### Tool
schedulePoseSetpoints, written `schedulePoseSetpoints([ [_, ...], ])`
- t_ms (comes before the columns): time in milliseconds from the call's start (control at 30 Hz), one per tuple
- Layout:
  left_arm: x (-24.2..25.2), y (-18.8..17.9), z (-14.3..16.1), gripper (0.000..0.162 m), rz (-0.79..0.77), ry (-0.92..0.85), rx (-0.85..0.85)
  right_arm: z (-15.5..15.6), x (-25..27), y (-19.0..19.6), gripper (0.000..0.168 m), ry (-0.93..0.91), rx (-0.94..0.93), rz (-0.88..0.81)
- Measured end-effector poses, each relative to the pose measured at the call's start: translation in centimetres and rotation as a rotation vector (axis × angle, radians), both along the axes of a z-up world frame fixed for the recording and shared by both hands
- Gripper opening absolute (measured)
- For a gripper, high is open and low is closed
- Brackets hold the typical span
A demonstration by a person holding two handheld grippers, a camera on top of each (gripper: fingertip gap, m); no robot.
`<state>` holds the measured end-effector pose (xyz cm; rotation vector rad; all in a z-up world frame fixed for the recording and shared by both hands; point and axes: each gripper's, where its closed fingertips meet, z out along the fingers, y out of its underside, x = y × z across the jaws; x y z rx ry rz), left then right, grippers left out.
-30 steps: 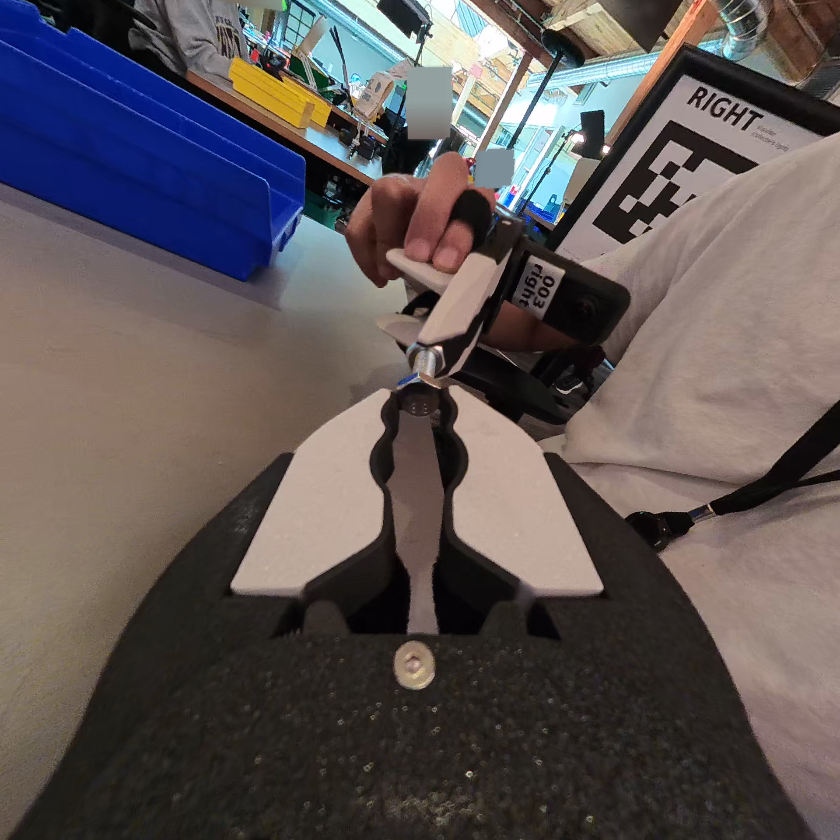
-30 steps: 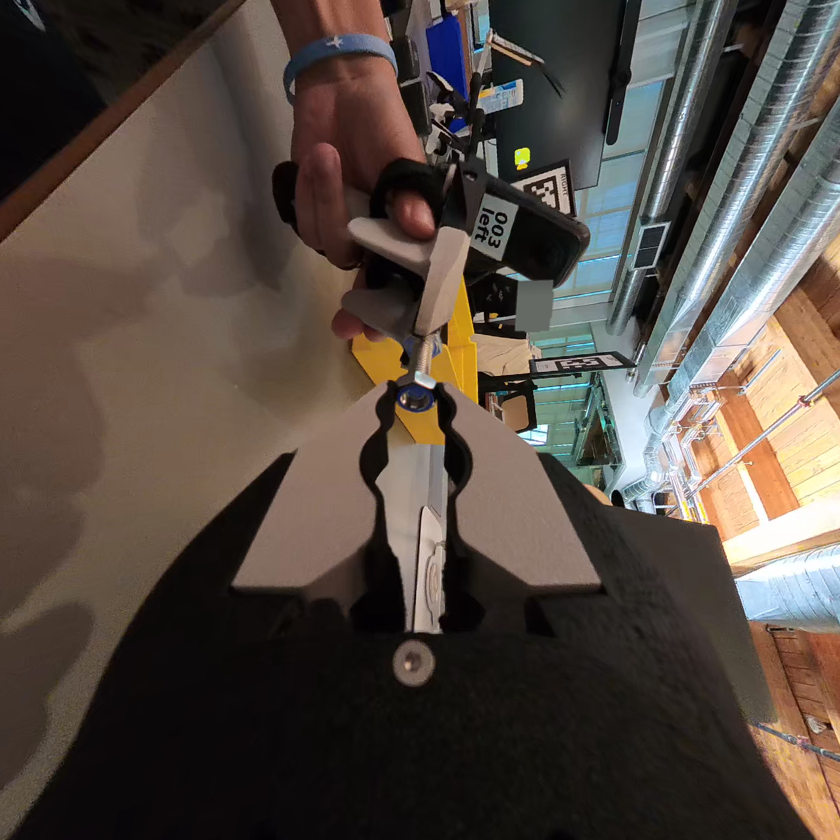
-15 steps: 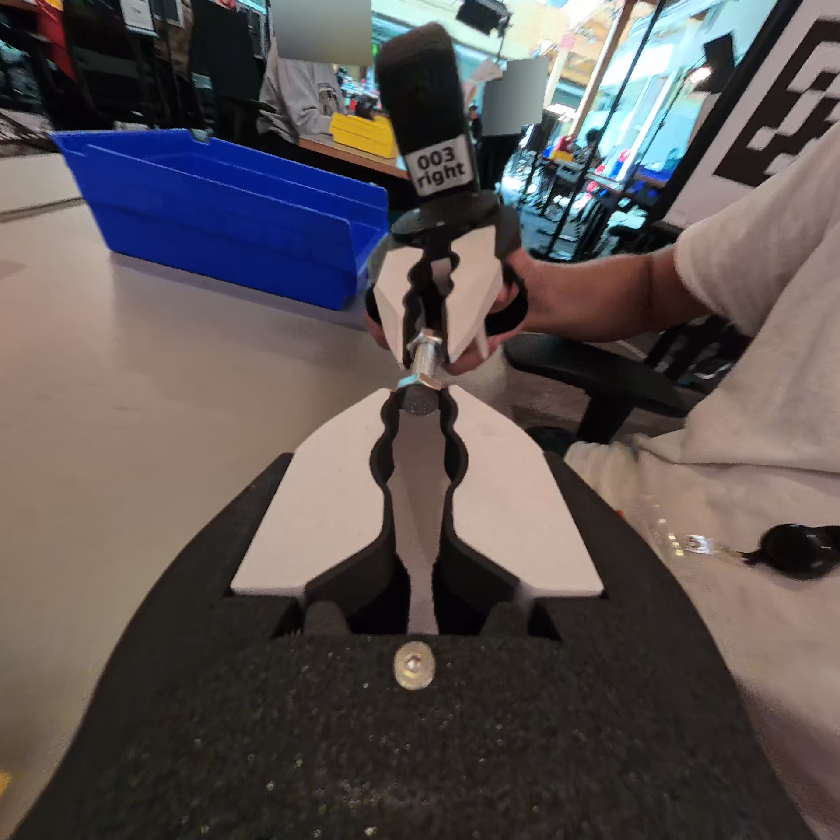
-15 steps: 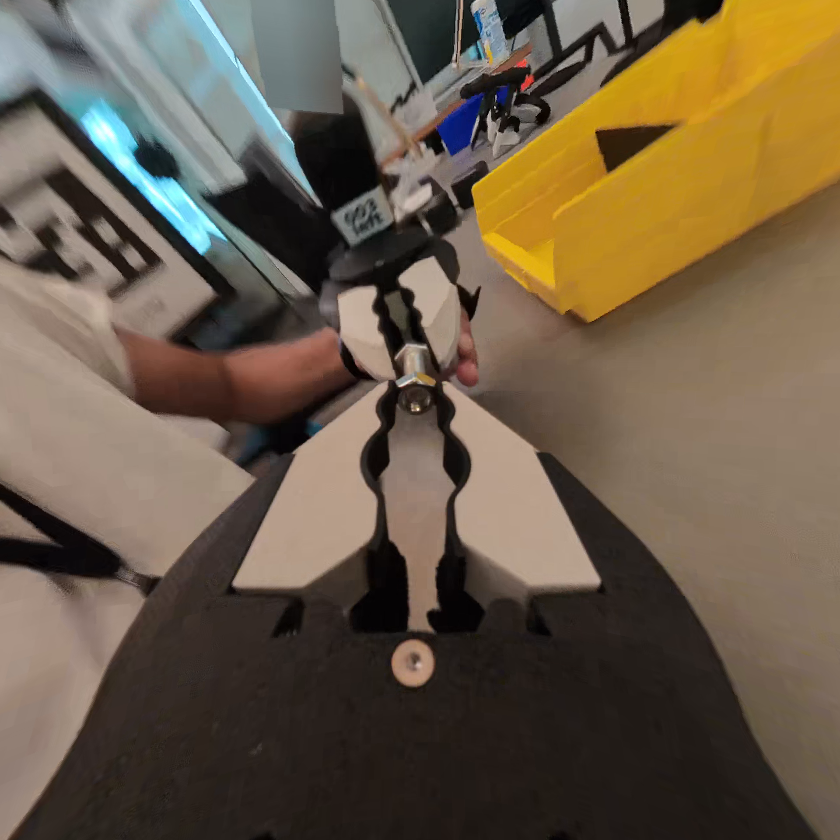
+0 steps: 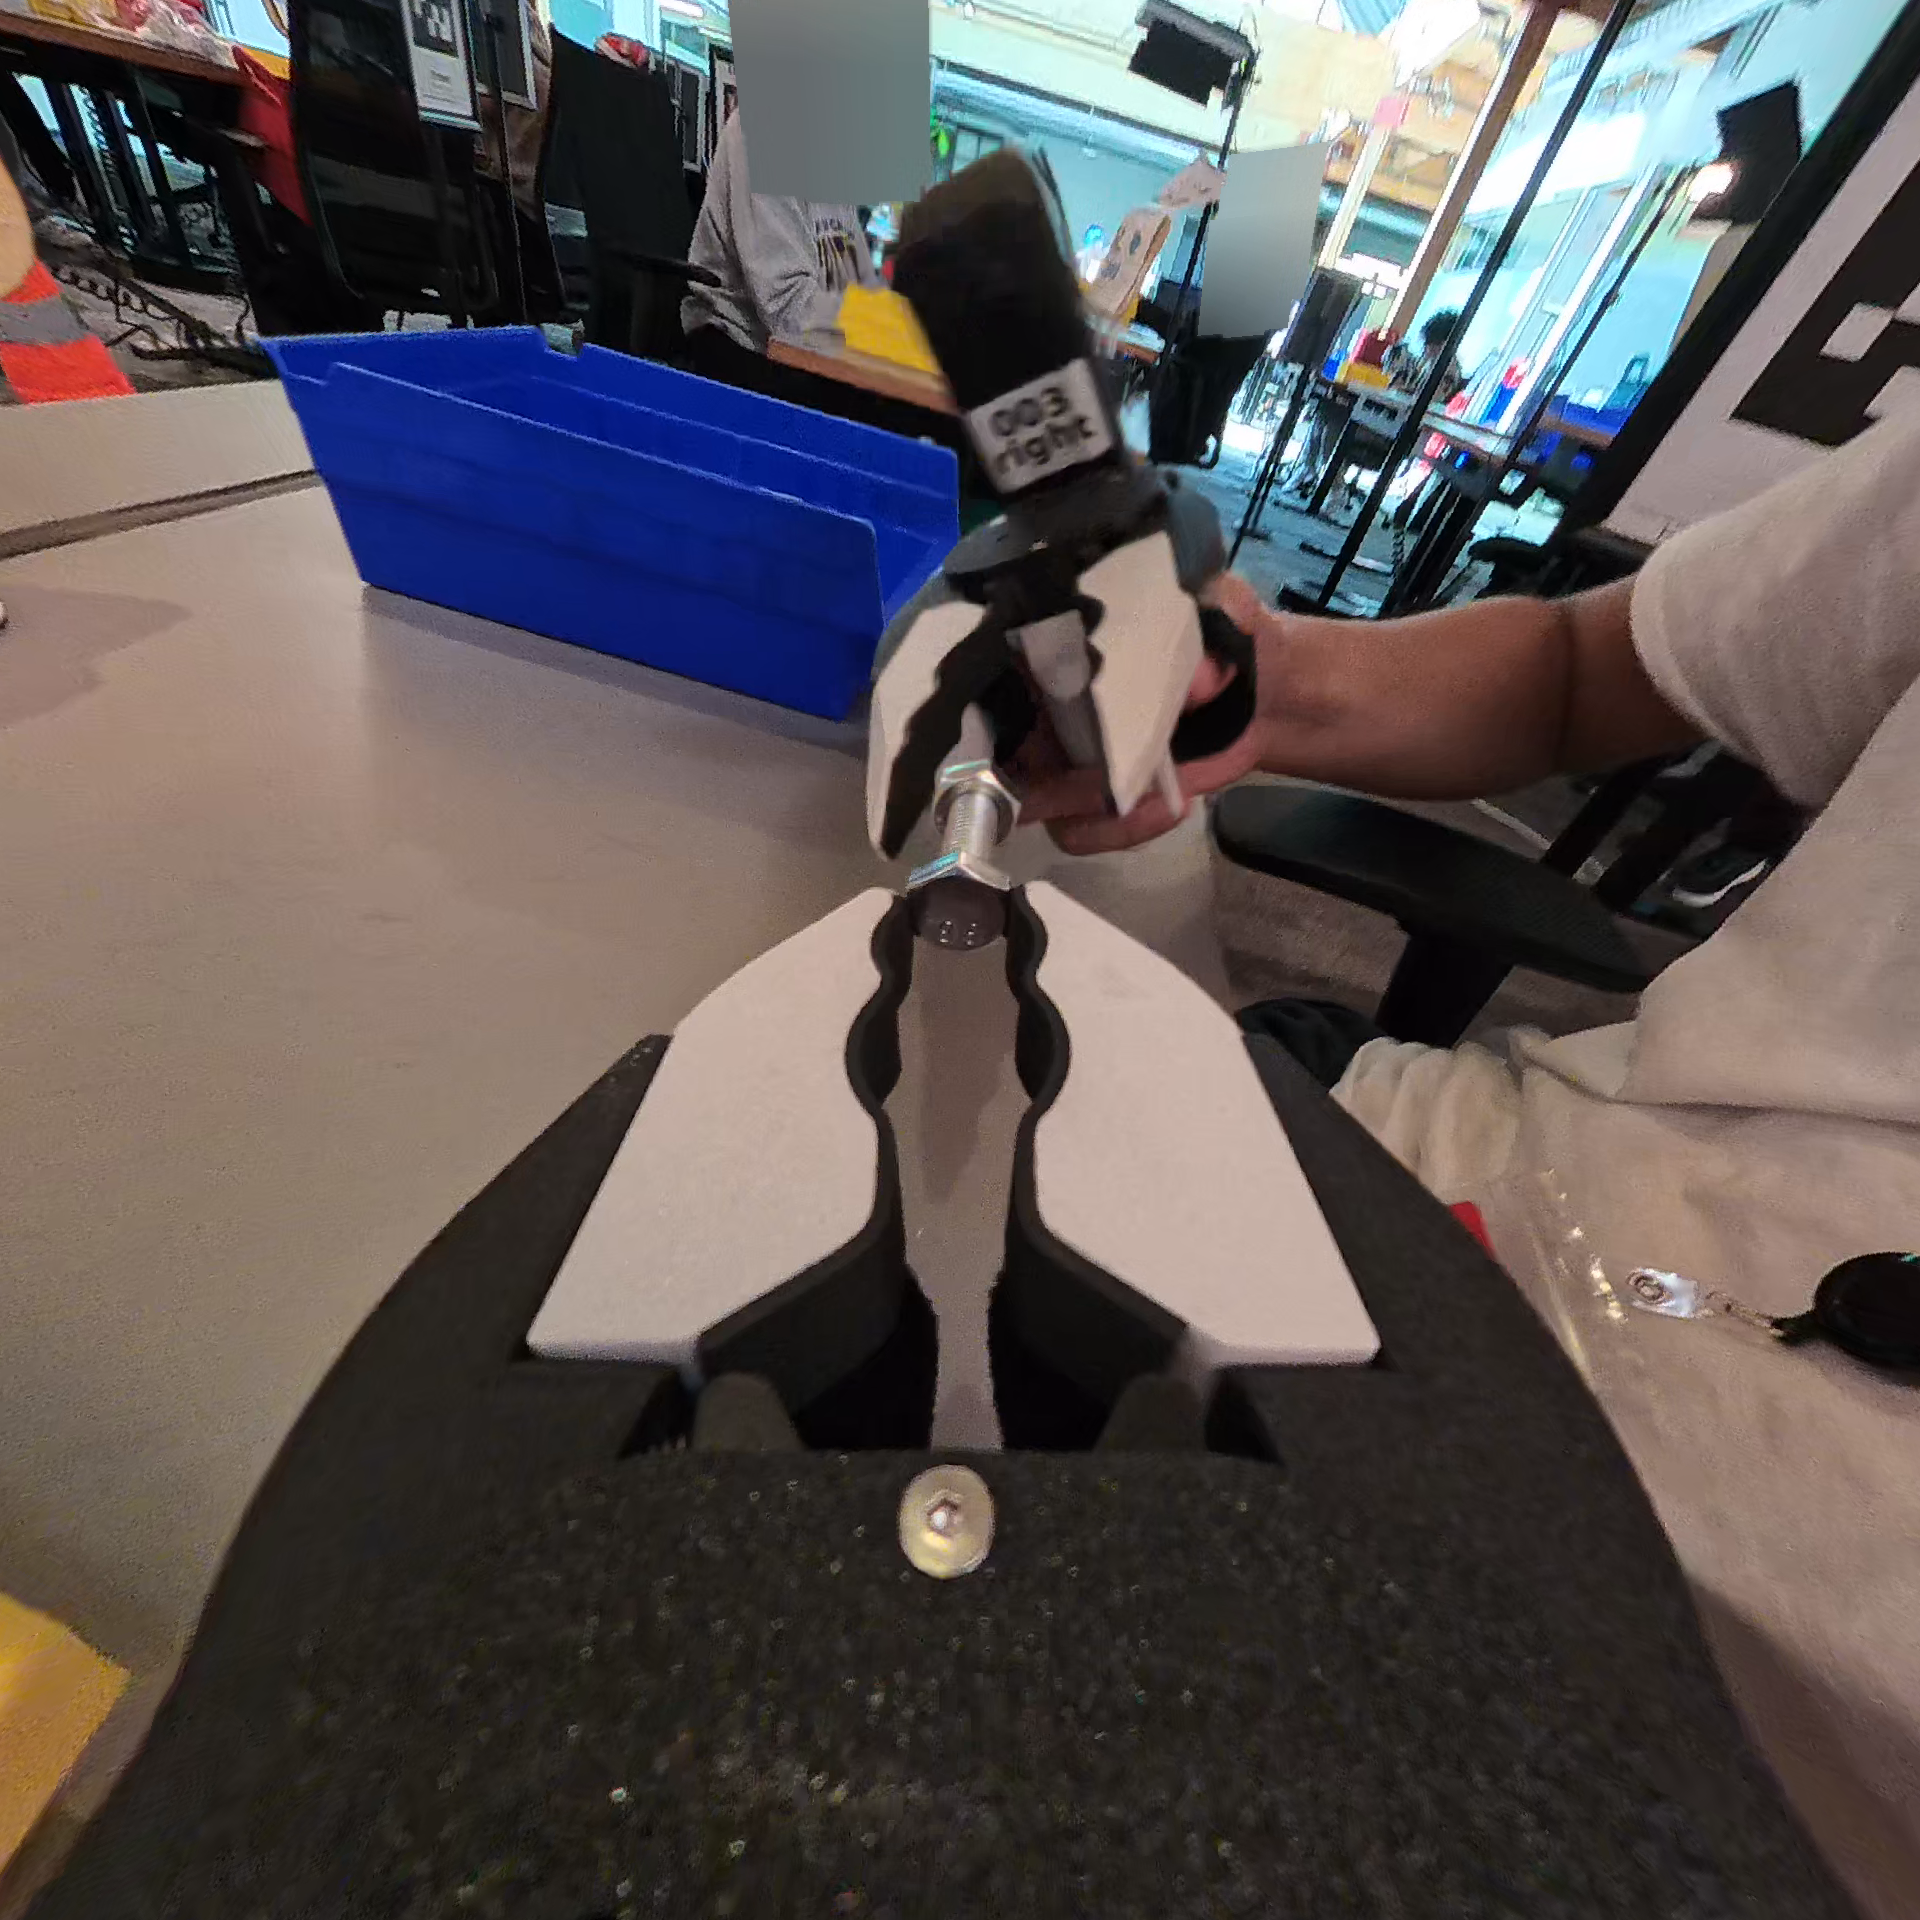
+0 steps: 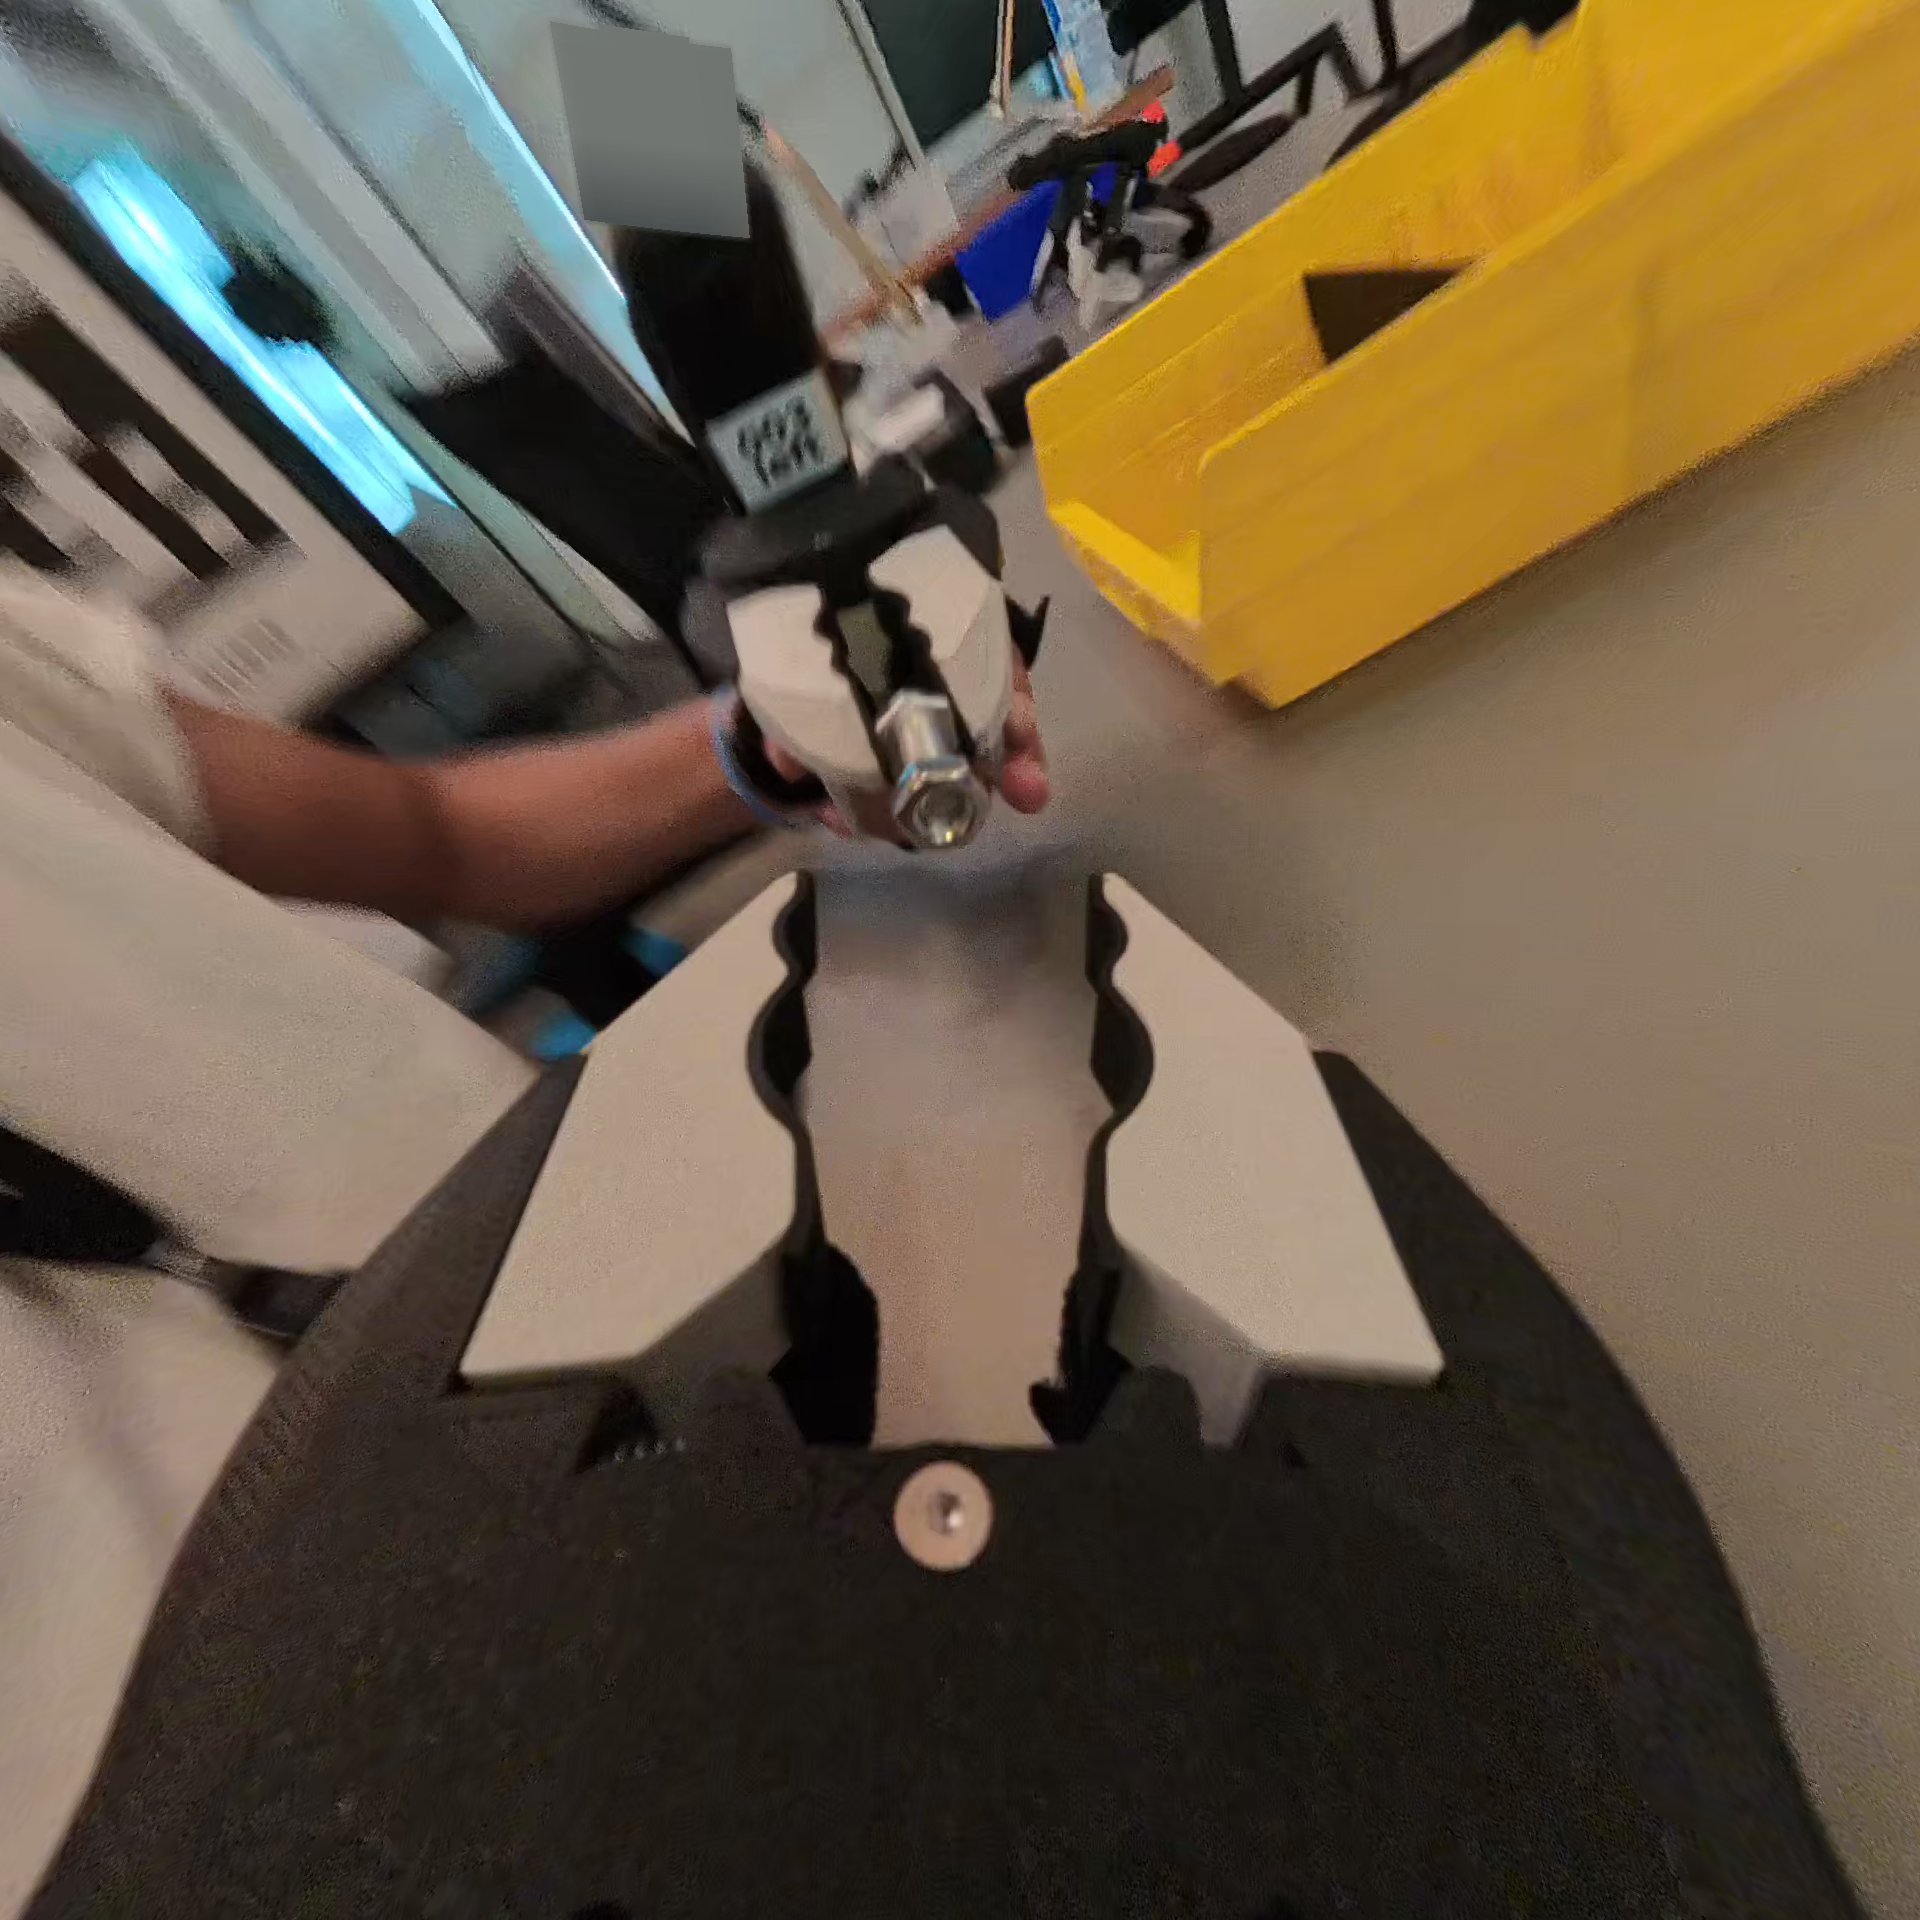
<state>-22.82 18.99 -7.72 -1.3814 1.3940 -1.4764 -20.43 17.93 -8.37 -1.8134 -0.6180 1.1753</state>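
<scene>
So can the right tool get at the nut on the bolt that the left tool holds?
Probably yes. The right tool is open and faces the nut on the free end of the bolt; the left tool grips only the bolt's head, and nothing shows between them.

Silver bolt ahead of white-and-black left gripper; blue bin beyond it; yellow bin beyond right gripper; grey tabletop beneath.
</scene>
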Motion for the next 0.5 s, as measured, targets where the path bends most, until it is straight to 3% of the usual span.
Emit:
schedulePoseSetpoints([
  [267, -0.5, 0.3, 0.9, 0.017, -0.044, -0.041, -0.164, 1.9, 1.0, 0.0, 0.048, -0.897, 1.101, -0.066],
  [400, -0.5, -0.3, 0.8, 0.017, -0.097, -0.031, -0.22, 1.5, 0.3, 0.3, 0.051, -1.173, 1.419, -0.006],
  [500, -0.5, -0.7, 0.9, 0.017, -0.12, -0.033, -0.238, 1.2, -0.5, 0.1, 0.05, -1.247, 1.574, 0.034],
])
